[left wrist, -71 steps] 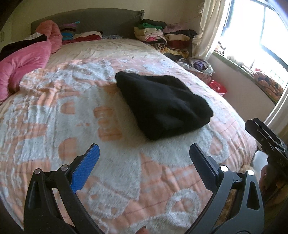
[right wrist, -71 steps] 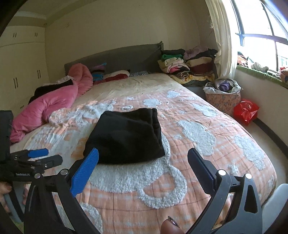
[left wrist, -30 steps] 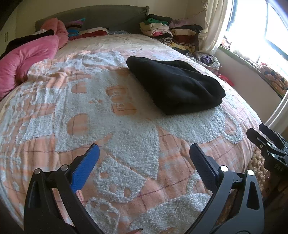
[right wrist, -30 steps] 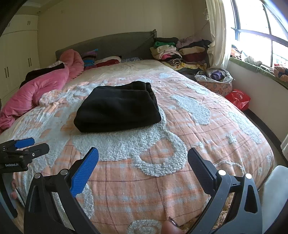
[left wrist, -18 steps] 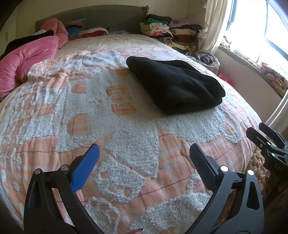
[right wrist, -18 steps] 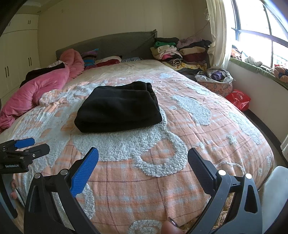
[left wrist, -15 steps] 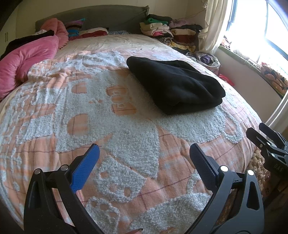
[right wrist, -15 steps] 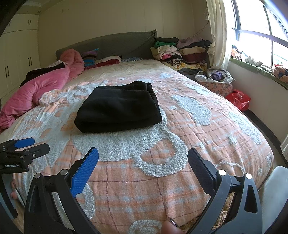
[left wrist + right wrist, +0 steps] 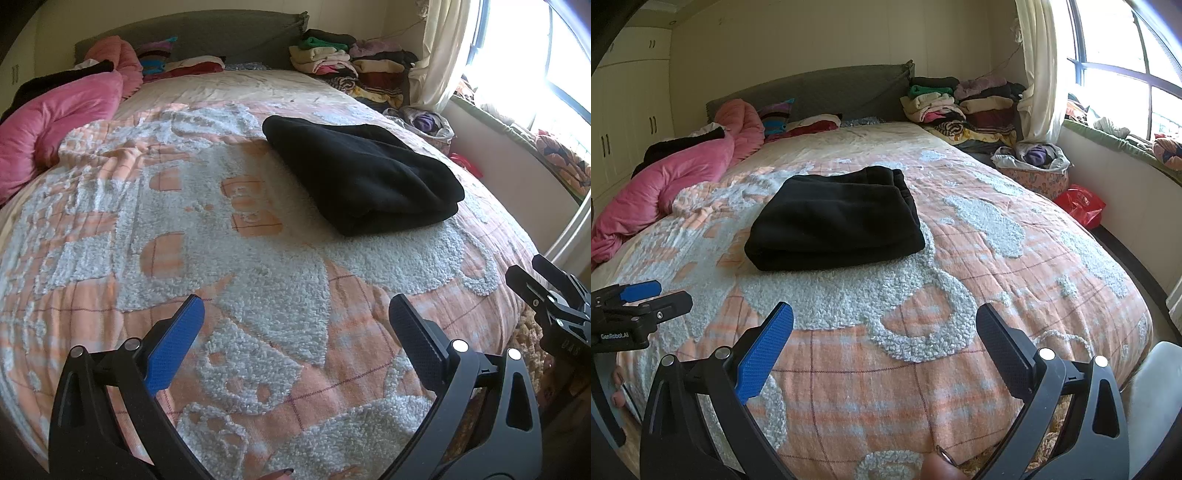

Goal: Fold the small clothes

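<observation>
right gripper (image 9: 884, 325) fingers apart, empty | folded black garment (image 9: 834, 218) – on bedspread (image 9: 997, 266) | left gripper (image 9: 646, 295) – left edge

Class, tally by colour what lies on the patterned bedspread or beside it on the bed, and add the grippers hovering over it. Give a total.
Black folded garment: 1
Pink duvet: 1
Grippers, left and right, both open: 2
Total: 4

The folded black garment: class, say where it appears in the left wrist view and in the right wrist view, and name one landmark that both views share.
Left wrist view: the folded black garment lies right of centre, in the upper half, on the bedspread.
Right wrist view: the garment lies left of centre, near mid-height.
Shared landmark: the pink duvet at the left edge.
</observation>
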The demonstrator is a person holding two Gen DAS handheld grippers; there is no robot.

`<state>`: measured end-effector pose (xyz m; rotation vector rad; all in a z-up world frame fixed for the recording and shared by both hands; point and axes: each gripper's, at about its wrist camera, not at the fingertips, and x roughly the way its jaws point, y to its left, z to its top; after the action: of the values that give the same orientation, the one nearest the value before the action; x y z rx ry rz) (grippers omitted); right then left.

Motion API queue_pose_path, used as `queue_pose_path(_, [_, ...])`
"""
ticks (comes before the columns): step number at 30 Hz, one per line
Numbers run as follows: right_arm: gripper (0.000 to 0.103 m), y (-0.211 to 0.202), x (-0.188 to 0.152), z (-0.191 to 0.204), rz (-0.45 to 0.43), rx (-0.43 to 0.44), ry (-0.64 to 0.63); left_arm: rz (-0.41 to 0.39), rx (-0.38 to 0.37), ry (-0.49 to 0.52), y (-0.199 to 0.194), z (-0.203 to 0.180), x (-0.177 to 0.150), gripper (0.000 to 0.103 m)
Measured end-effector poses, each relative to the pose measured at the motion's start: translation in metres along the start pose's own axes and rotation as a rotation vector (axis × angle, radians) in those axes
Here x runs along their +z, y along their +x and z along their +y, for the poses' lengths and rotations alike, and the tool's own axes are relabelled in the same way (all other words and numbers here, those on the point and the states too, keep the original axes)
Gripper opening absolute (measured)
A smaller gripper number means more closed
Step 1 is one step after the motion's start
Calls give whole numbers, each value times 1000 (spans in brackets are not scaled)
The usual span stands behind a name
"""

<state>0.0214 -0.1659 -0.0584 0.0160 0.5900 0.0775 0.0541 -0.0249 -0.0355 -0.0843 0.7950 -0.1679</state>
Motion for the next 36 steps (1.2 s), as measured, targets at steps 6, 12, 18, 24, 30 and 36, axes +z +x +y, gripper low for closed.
queue_pose_path(6, [99, 0, 0, 1, 2, 0, 0, 1, 1, 2, 0, 0, 0, 94])
queue_pose_path(12, [99, 1, 0, 1, 2, 1, 0, -3, -1, 1, -1, 0, 0, 94])
queue_pose_path(18, [99, -2, -2, 0, -5, -8, 5, -4, 5, -1, -2, 0, 0, 94])
queue_pose_path(24, [99, -3, -2, 0, -5, -9, 4, -9, 5, -1, -4, -1, -1, 94])
queue_pose_path(30, [99, -2, -2, 0, -3, -11, 5, -3, 19, -1, -3, 0, 0, 94])
queue_pose_path(36, [99, -2, -2, 0, -2, -13, 4, -3, 13, -5, -4, 0, 0, 94])
